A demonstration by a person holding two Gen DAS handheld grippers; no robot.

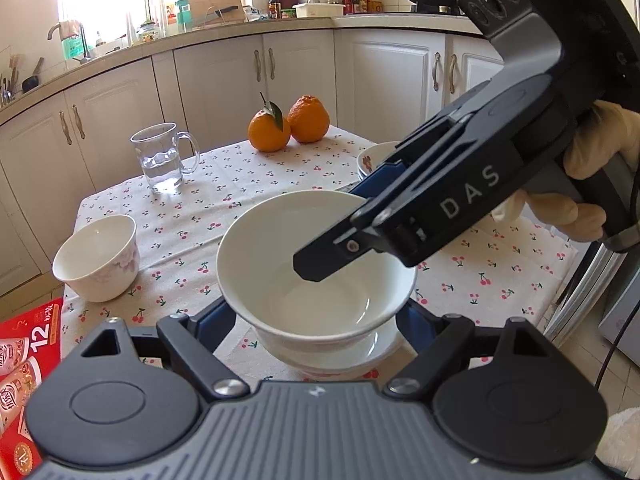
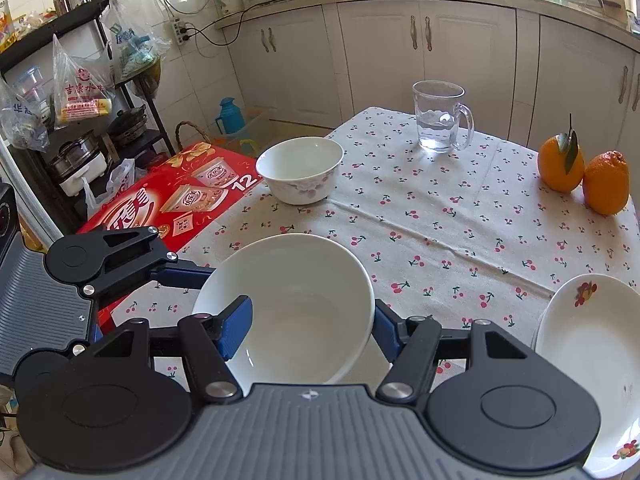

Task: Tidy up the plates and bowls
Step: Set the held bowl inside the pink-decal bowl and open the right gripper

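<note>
A plain white bowl (image 1: 316, 248) (image 2: 288, 304) sits nested on a second white dish (image 1: 332, 356) over the cherry-print tablecloth. My right gripper (image 1: 336, 236) (image 2: 310, 328) is shut on the bowl's wall, one finger inside and the other outside. My left gripper (image 1: 316, 320) flanks the stack low down with its blue fingers (image 1: 216, 320). Its tips are hidden behind the bowl, so contact is unclear. A small floral bowl (image 1: 96, 258) (image 2: 300, 170) stands at the table's left edge. At the right lies a fruit-print plate (image 2: 592, 360) (image 1: 372, 160).
A glass mug (image 1: 162, 158) (image 2: 438, 118) holding water and two oranges (image 1: 288, 124) (image 2: 580, 168) stand at the far side of the table (image 2: 420, 220). A red gift box (image 2: 168, 204) (image 1: 28, 380) lies beyond the left edge. A gloved hand (image 1: 592, 160) holds the right gripper.
</note>
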